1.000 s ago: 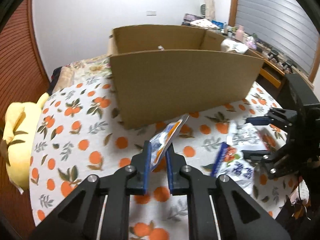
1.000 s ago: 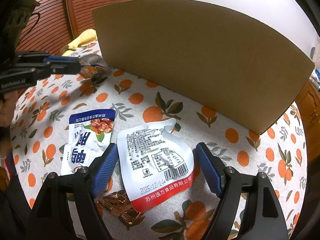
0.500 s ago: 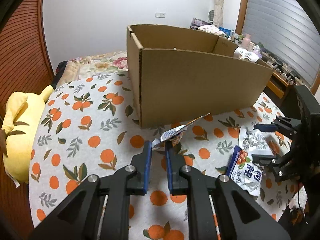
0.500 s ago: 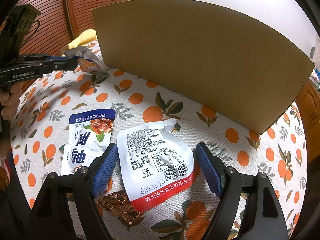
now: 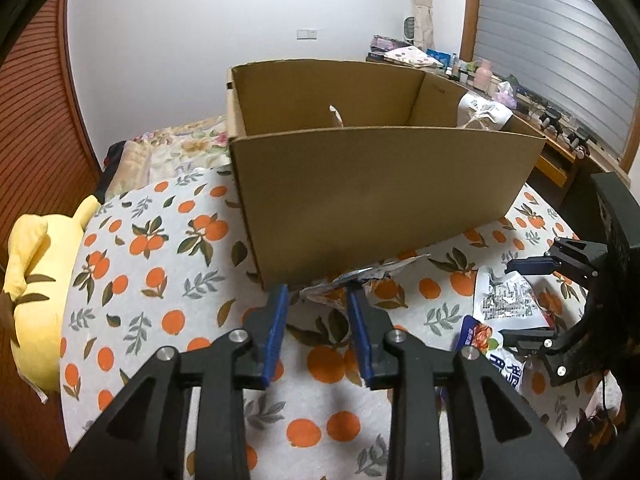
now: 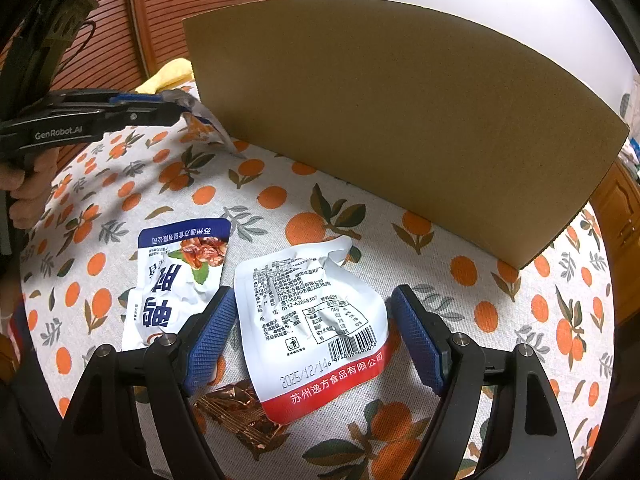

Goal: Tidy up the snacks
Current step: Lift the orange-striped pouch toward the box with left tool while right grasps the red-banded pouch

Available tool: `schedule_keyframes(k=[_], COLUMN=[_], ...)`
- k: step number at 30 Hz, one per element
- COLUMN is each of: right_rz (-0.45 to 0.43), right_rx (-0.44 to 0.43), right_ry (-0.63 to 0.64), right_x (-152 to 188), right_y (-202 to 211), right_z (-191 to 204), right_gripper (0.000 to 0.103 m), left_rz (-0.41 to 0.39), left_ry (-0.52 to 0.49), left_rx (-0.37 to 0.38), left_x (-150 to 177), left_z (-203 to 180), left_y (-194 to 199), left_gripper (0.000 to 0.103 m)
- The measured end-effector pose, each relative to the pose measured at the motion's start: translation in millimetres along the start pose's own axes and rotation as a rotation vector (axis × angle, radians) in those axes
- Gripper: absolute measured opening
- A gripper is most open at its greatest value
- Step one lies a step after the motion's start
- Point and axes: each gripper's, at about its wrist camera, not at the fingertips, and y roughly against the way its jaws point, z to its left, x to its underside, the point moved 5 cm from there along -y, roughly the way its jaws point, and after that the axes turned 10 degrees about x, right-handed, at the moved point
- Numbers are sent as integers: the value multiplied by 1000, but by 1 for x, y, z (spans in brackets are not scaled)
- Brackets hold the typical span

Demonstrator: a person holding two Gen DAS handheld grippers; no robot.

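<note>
An open cardboard box (image 5: 380,200) stands on the orange-print tablecloth (image 5: 160,280). My left gripper (image 5: 317,291) hovers at the box's near left corner, its jaws opening. A crumpled silver snack packet (image 5: 372,274) sits at its tips, and neither pad presses on it. In the right wrist view the same packet (image 6: 208,118) hangs off the left gripper (image 6: 176,114). My right gripper (image 6: 311,294) is open over a white packet with a barcode (image 6: 316,320). Beside that lie a blue-and-white packet (image 6: 180,268) and a copper foil packet (image 6: 240,408).
A yellow plush toy (image 5: 36,280) lies at the table's left edge. A white bag (image 5: 484,110) shows at the box's far right corner. A cluttered desk (image 5: 540,108) runs along the back right. A hand (image 6: 28,196) grips the left gripper's handle.
The left gripper's jaws have parted from the silver packet, which now droops flatter at the tips. The left view has shifted relative to the box. The right gripper has stayed still.
</note>
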Motion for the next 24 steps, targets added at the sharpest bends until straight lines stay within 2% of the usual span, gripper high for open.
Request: schedule_keyframes(k=[8,11,13,16,24], right_rz=[0,0,1,1,1], right_rx=[0,0,0,0,0], right_ry=[0,0,0,0,1], right_x=[0,0,0,0,0], right_y=[0,0,0,0,0], right_z=[0,0,0,0,0], right_gripper=[81,81,81,81,81], left_rz=[-10,-8,-3,-4,-22], left_ry=[-54,-69,-81,-89,-91], left_rx=[21,34,38,70,96], left_x=[-8,-10,-10,-9,-8], left_z=[-13,-18,-20,-25,-37], left_y=[-3,-5,-6,-5,-2], left_gripper=[34,24,12,4,0])
